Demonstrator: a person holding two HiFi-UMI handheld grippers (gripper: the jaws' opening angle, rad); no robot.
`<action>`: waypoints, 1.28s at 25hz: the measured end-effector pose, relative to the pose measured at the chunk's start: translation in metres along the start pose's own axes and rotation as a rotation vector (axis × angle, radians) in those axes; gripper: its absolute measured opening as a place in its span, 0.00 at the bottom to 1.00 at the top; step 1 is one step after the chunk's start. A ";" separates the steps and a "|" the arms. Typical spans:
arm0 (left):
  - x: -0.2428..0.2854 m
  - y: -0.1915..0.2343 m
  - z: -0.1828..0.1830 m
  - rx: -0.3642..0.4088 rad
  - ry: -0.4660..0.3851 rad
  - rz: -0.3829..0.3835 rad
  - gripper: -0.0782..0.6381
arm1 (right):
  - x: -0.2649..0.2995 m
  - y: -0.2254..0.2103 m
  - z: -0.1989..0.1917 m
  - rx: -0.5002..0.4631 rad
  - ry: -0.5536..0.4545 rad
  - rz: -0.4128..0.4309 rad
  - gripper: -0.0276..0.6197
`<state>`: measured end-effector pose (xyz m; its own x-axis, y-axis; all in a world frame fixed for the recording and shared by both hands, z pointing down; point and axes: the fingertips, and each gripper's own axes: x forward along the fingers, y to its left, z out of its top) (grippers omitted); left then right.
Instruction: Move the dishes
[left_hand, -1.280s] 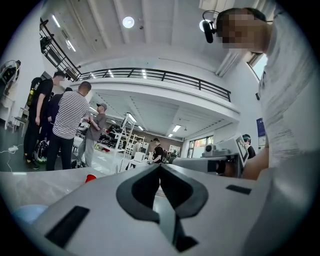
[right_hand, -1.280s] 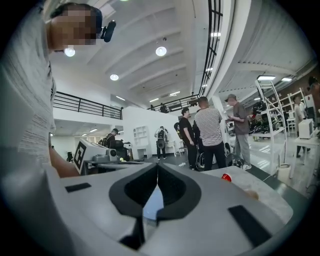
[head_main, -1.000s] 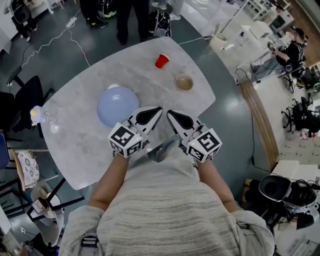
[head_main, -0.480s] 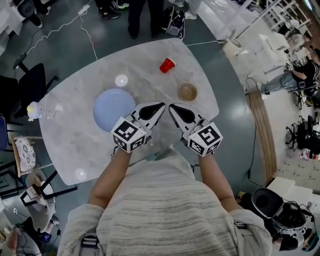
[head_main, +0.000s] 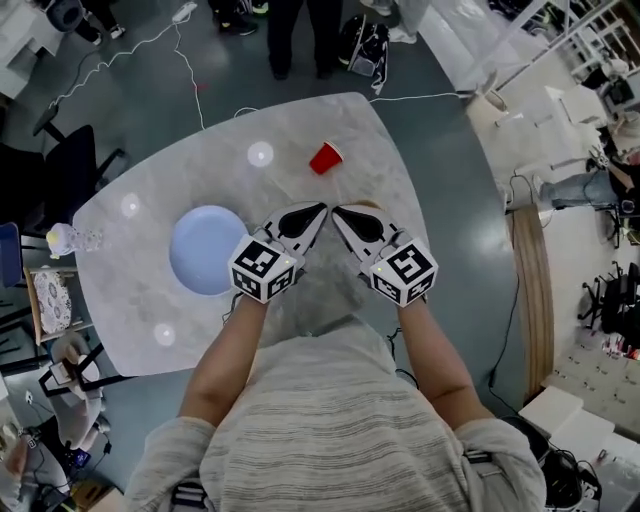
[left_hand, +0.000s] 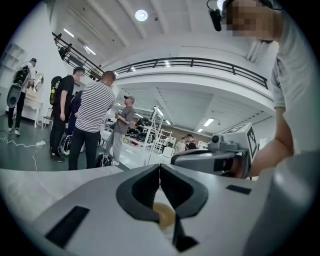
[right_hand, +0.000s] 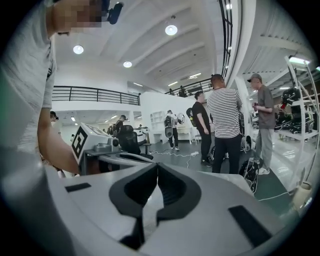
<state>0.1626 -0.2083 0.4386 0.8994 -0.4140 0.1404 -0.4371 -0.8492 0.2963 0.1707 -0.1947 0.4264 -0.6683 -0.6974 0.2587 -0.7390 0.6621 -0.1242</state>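
Since a second ago both my grippers have come forward over the table (head_main: 300, 125). The blue plate (head_main: 205, 250), then ahead of my left gripper (head_main: 320, 208), now lies just off its left flank. The brown bowl (left_hand: 162, 215), then clear ahead of my right gripper (head_main: 337, 212), now sits close under the two tips, mostly covered from above. Both pairs of jaws are pressed together with nothing between them. The red cup (head_main: 324, 158) stands further ahead of the tips. My worry is the bowl: if I carry on with the jaws closed, a tip would shove it or tip it over instead of taking its rim. The tips nearly touch each other, so opening either one here could knock the other, and a long reach could topple the cup
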 end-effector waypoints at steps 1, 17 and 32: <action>0.009 0.006 -0.001 -0.007 0.002 0.015 0.14 | 0.003 -0.011 -0.002 -0.004 0.008 0.007 0.07; 0.102 0.084 -0.039 -0.098 0.100 0.167 0.14 | 0.060 -0.135 -0.053 -0.037 0.165 0.092 0.08; 0.134 0.110 -0.077 -0.199 0.152 0.220 0.14 | 0.106 -0.193 -0.117 0.004 0.326 0.110 0.25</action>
<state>0.2347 -0.3323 0.5624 0.7803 -0.5140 0.3563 -0.6251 -0.6577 0.4203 0.2529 -0.3646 0.5898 -0.6822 -0.4972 0.5360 -0.6648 0.7270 -0.1717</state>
